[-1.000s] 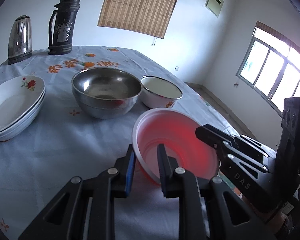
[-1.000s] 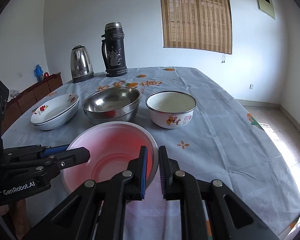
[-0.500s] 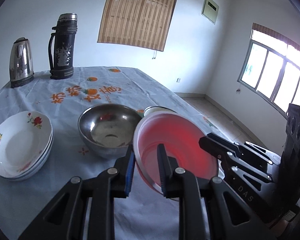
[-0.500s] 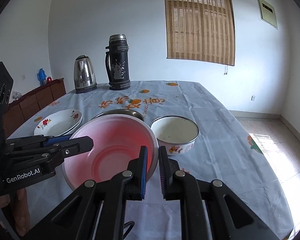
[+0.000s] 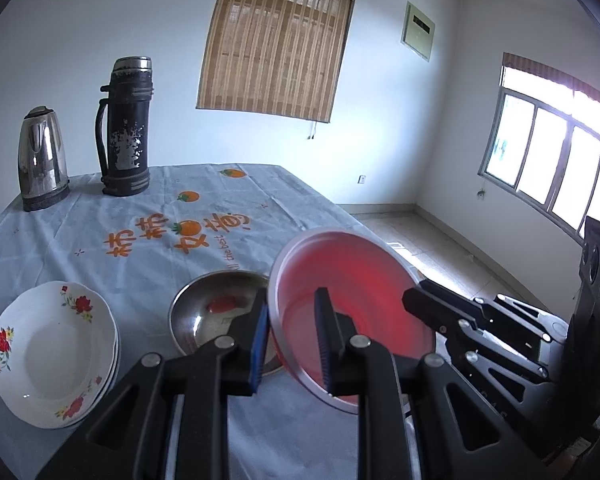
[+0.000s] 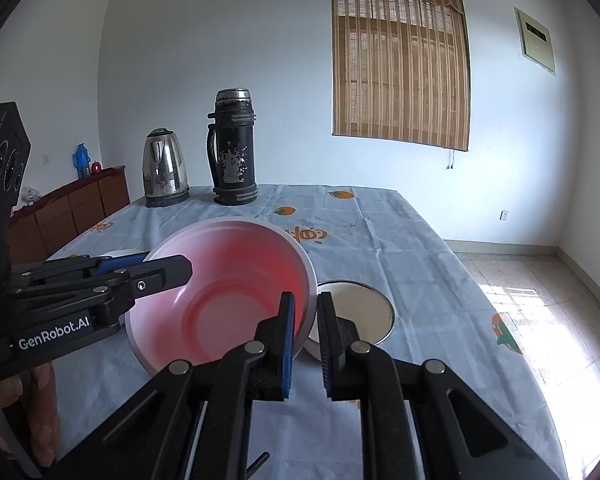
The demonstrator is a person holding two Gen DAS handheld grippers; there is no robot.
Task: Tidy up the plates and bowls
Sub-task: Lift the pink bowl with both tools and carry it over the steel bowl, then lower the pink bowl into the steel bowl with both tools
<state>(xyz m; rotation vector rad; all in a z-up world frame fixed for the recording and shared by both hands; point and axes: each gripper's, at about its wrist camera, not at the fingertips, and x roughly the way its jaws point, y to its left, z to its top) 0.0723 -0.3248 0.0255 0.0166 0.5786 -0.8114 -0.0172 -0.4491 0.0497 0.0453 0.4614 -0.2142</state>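
Note:
A red plastic bowl (image 5: 352,300) with a pale rim is held in the air above the table by both grippers. My left gripper (image 5: 290,344) is shut on its left rim, and my right gripper (image 6: 305,330) is shut on its right rim. The bowl also shows in the right wrist view (image 6: 228,292). Below it, a steel bowl (image 5: 212,312) stands on the table, partly hidden. A stack of white floral plates (image 5: 52,356) lies to its left. A white enamel bowl (image 6: 364,312) stands to the right.
A steel kettle (image 5: 42,160) and a dark thermos (image 5: 126,128) stand at the far end of the table with its blue printed cloth (image 5: 160,224). A wooden sideboard (image 6: 68,208) stands by the left wall. The table's right edge (image 6: 500,320) drops to a tiled floor.
Both grippers have lifted the red bowl off the table and carried it up and forward, so it now hangs over the steel bowl.

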